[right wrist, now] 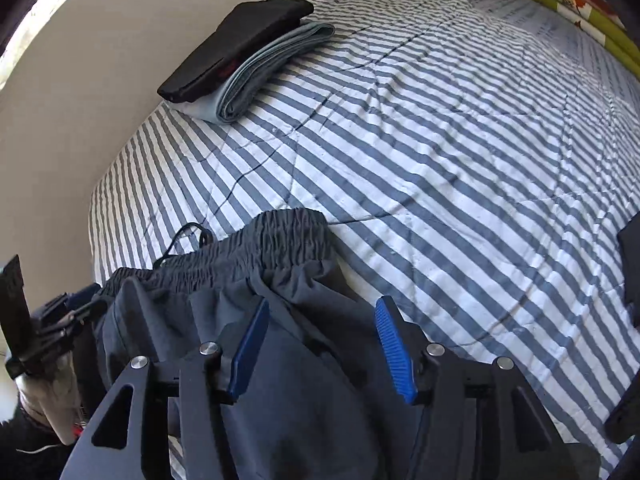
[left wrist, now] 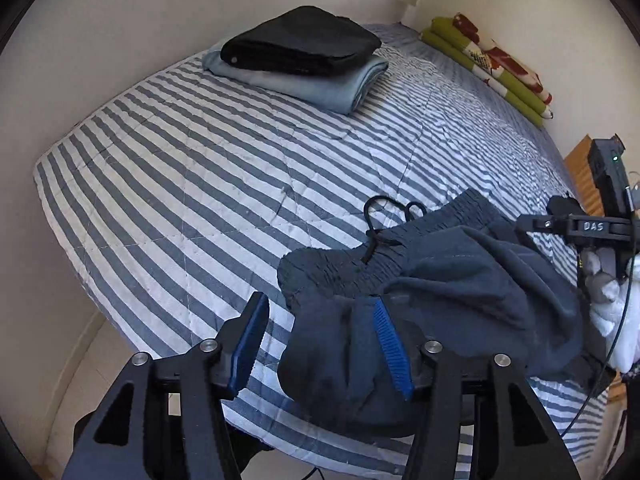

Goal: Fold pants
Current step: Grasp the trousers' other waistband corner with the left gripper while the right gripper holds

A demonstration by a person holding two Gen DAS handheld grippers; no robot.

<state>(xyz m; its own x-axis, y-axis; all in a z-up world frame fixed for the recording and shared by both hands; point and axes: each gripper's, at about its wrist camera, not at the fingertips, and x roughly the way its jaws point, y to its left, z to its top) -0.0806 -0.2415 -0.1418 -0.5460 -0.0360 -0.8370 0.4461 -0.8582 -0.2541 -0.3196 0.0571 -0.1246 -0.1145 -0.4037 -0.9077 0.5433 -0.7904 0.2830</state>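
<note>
Dark grey pants [left wrist: 460,280] lie bunched at the near edge of the striped bed [left wrist: 200,184], elastic waistband and black drawstring [left wrist: 384,216] toward the middle. My left gripper [left wrist: 320,344] stands open above the pants' left end, cloth lying between its blue pads [left wrist: 394,348] without being pinched. In the right wrist view the pants [right wrist: 248,280] spread under my right gripper [right wrist: 320,348], which is also open, its pads [right wrist: 394,350] over the cloth just behind the waistband [right wrist: 280,236]. The right gripper's body [left wrist: 592,228] shows at the right of the left wrist view, held by a gloved hand.
A folded stack, black garment [left wrist: 300,42] on a light blue one [left wrist: 320,80], sits at the bed's far corner by the wall. A green and red patterned roll [left wrist: 492,64] lies along the far right edge. A wooden piece [left wrist: 580,172] stands right of the bed.
</note>
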